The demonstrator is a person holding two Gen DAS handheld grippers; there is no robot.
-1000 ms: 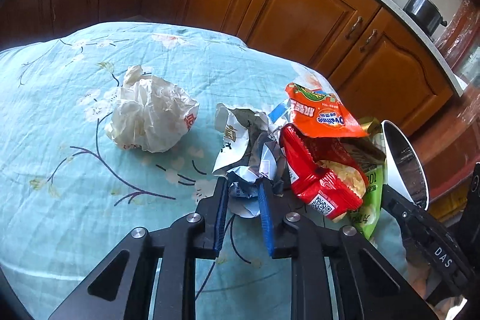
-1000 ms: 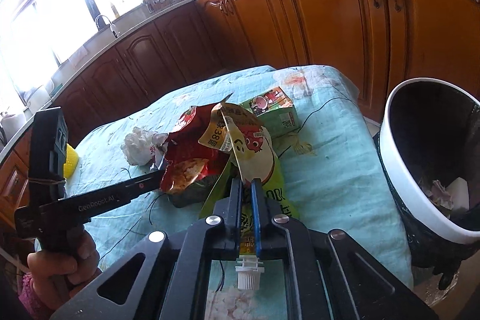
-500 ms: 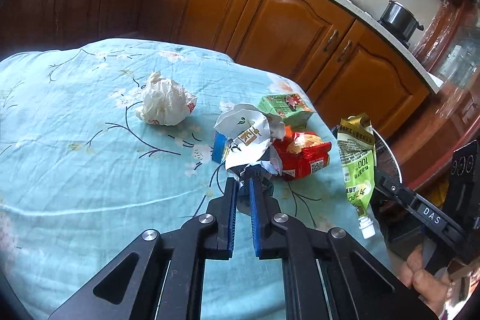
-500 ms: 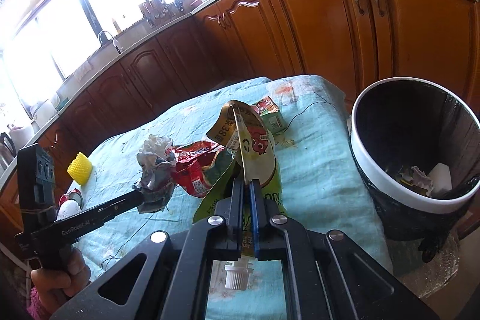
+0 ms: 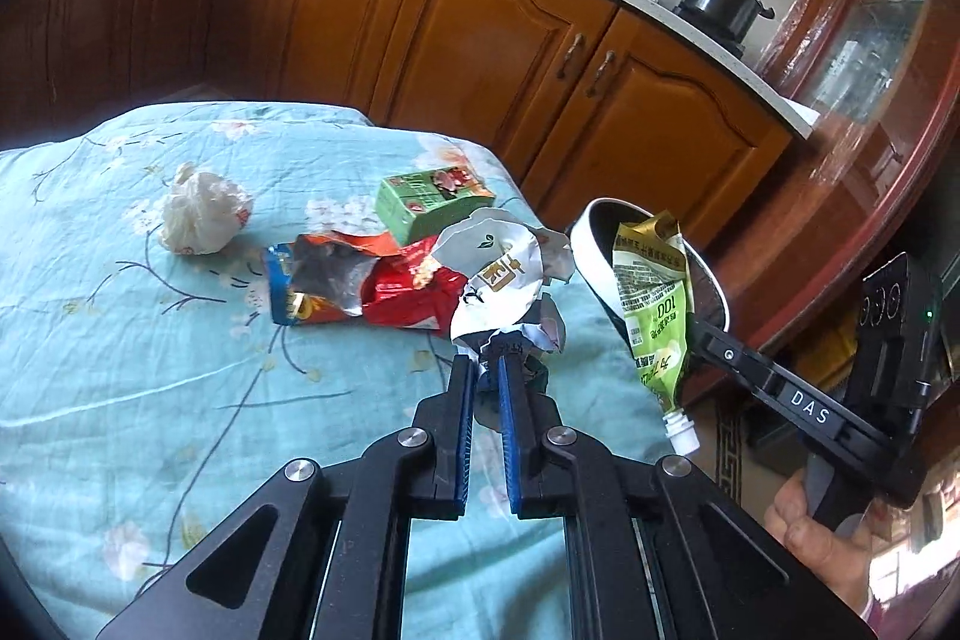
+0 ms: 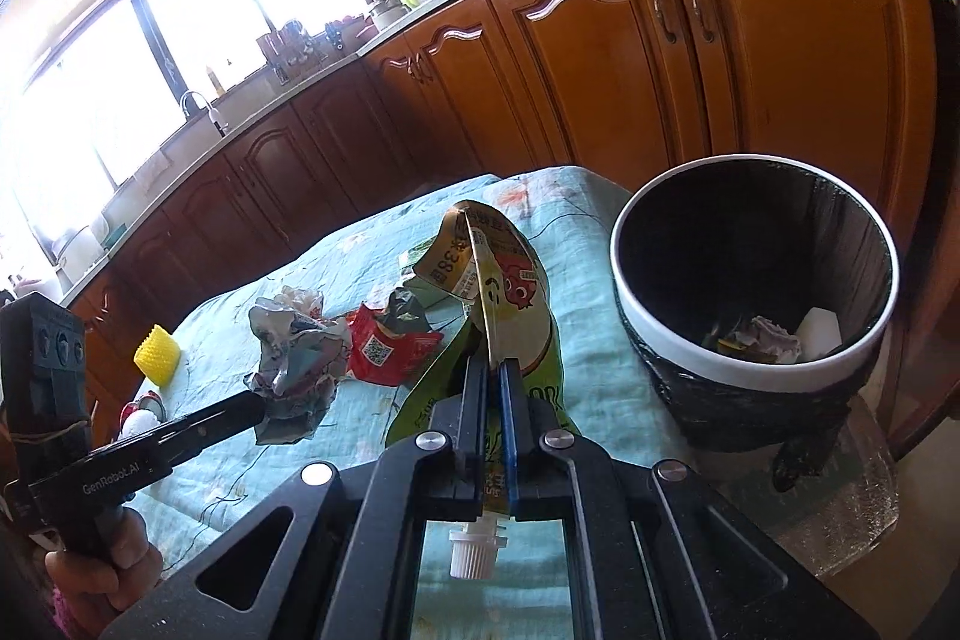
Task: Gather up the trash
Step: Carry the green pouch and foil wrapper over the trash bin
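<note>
Here, two loads are up at once. Left to right across the table (image 5: 90, 340) with its teal floral cloth: a crumpled white bag (image 5: 204, 214) lies alone at the far left, well apart from the rest; then an orange and blue foil wrapper (image 5: 318, 286) touching a red snack bag (image 5: 414, 298), the red one showing a QR code in the right wrist view; a green carton (image 5: 429, 202) sits just behind them.

The left gripper (image 5: 489, 370) has its jaws pressed together on a crumpled silver-white wrapper (image 5: 504, 274), lifted clear of the cloth. One large dark character is printed on it; I cannot read it surely.

Further right, the right gripper (image 6: 493, 388) pinches a green spouted pouch (image 6: 504, 292) edge-on, long axis running along the fingers, white cap toward the handle, torn top pointing away. "100" reads on it from the left wrist view, "38" from the right. The gripper bodies carry "DAS" and "GenRobot.AI".

Rightmost, the black bin (image 6: 756, 370) with a white rim stands beside the table's end, already holding some scraps. It lies ahead and right of the right gripper, which is the nearer hand; the pouch seems close to the rim. My guess is the pouch drops first, the left gripper's wrapper having farther to cross.
</note>
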